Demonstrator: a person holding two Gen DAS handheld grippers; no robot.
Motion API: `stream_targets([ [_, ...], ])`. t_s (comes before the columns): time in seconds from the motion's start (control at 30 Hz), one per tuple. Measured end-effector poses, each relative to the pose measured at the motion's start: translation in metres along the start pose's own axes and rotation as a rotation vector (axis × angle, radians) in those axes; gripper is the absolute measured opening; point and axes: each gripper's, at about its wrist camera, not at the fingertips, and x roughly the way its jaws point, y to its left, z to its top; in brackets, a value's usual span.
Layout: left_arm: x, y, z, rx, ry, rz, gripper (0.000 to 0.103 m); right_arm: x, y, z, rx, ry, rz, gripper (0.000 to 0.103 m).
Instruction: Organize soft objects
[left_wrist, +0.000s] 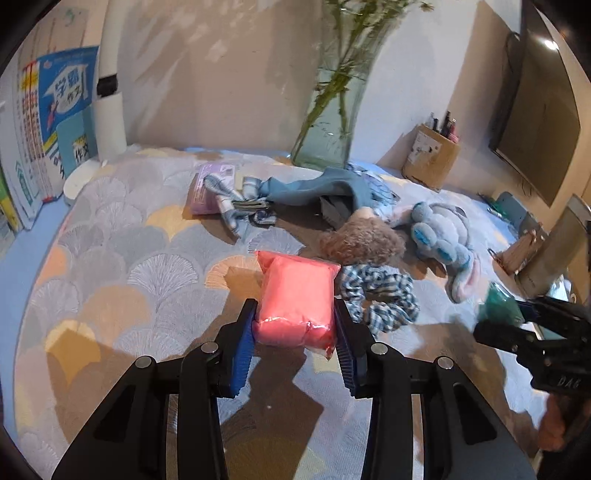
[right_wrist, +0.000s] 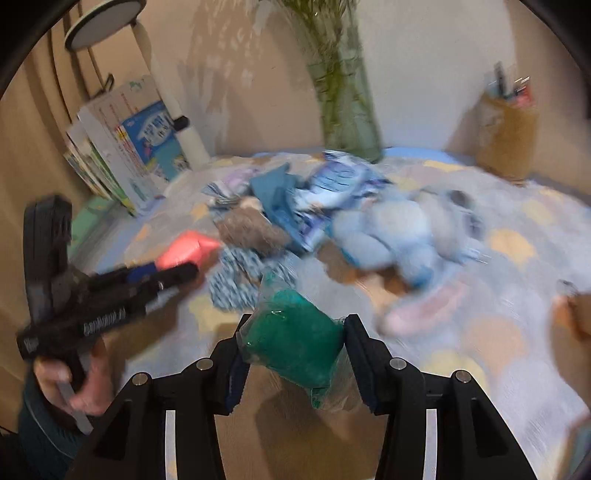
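Beige walls closed off the back of the scene, and a desk (left_wrist: 122, 266) covered by a cloth with a fan-shell pattern in grey, orange and blue carried everything. Against the wall stood a tall glass vase (left_wrist: 332, 122) with green stems, a row of books (left_wrist: 55, 122) on the left beside a white lamp post (left_wrist: 109, 92), and a cardboard pen box (left_wrist: 430, 155) on the right.

At the middle of the desk lay a heap of soft things: a purple packet (left_wrist: 207, 188), a blue cloth (left_wrist: 314, 188), a brown furry toy (left_wrist: 364, 240), a light blue plush toy (left_wrist: 443, 236) and a blue-and-white checked cloth (left_wrist: 380, 295).

Left tongs (left_wrist: 295, 328) were closed on the near end of a pink packet (left_wrist: 295, 295), the blue pads pressing its two sides; the packet's far end pointed toward the heap, just beside the checked cloth. In the right wrist view, a hand (right_wrist: 79, 384) gripped the handle of those tongs.

Right tongs (right_wrist: 295, 350) were clamped on a green packet (right_wrist: 295, 339) wrapped in clear plastic, held above the desk on the near side of the heap. That view was blurred, so finer detail of the heap could not be made out there.
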Motion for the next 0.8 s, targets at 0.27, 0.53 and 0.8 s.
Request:
stream_targets([
  [0.27, -0.02, -0.023, -0.031, 0.034, 0.07, 0.039, 0.037, -0.012, -0.014, -0.021, 0.137, 0.117, -0.195, 0.048],
  [0.53, -0.034, -0.032, -0.056, 0.107, 0.173, -0.102, 0.064, -0.03, -0.007, -0.028, 0.159, 0.054, -0.013, 0.061],
  [0.8, -0.041, -0.034, -0.05, 0.13, 0.146, -0.088, 0.085, -0.04, -0.022, -0.048, 0.142, 0.039, 0.051, 0.064],
])
